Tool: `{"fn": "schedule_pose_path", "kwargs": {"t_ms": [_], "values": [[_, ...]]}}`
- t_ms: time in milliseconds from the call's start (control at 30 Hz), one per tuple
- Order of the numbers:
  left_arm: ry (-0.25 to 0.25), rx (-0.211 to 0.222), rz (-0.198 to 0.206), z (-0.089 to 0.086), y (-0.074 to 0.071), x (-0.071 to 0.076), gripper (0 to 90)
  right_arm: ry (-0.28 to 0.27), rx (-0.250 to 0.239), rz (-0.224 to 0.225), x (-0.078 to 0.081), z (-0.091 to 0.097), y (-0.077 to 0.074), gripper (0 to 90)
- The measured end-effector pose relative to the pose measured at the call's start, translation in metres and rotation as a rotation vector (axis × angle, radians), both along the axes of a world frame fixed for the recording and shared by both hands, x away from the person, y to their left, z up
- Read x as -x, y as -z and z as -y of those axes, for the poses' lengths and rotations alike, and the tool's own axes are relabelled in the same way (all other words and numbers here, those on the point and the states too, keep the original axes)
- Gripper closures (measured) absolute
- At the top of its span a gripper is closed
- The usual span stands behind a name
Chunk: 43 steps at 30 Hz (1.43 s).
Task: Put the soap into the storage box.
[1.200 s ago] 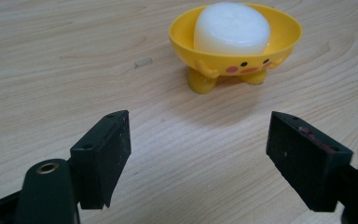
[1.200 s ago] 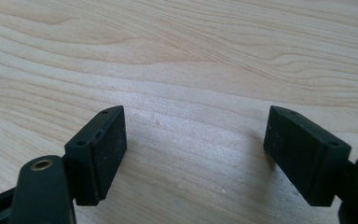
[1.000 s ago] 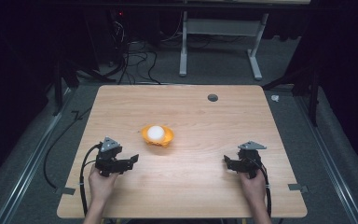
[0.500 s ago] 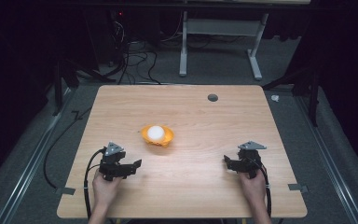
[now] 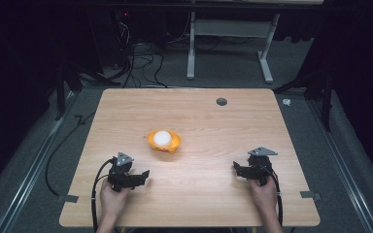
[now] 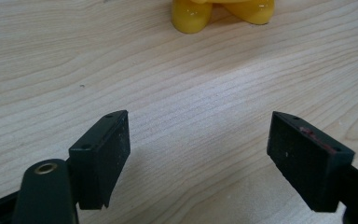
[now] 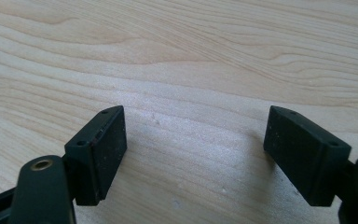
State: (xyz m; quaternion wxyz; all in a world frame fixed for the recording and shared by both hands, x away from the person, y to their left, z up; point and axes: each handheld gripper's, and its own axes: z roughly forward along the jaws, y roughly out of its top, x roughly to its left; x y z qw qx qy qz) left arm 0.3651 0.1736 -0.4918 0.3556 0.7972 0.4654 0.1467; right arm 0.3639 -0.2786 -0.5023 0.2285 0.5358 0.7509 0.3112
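Currently both tongs are being held wide and empty: the left gripper [image 5: 143, 174] with the orange holder [image 5: 164, 141] and its white ball [image 5: 162, 137] just ahead, the right gripper [image 5: 236, 168] well apart. A careless nudge is being risked, likely rolling the ball off.

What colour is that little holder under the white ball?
Orange-yellow. The holder cradling the white ball shows best in the high view.

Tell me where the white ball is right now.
In the high view the white ball sits in the orange bowl near the table's middle, slightly left, ahead of the left gripper, nearer it than the right gripper.
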Motion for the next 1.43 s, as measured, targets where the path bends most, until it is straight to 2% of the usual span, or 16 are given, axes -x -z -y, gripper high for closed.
{"fn": "schedule_pose_path", "kwargs": {"t_ms": [100,567,667,900,1033,1433], "values": [[-0.002,-0.016,-0.001,0.001,0.003,0.0,22.0,0.0,0.0,0.0,0.0,0.0,0.0,22.0],[-0.014,-0.015,0.0,0.002,0.009,-0.001,22.0,0.0,0.0,0.0,0.0,0.0,0.0,22.0],[-0.018,-0.021,0.009,0.002,0.009,-0.001,21.9,0.0,0.001,0.0,0.0,0.0,0.0,22.0],[-0.014,-0.065,0.048,0.007,0.013,0.001,20.5,-0.001,0.001,0.0,0.0,0.0,0.0,22.0],[-0.014,-0.048,0.072,0.006,0.016,0.002,17.7,-0.001,0.0,0.0,0.0,0.0,0.0,22.0],[-0.017,-0.05,0.071,0.006,0.016,0.002,17.5,-0.002,0.001,0.001,0.0,0.0,0.0,22.0]]}}
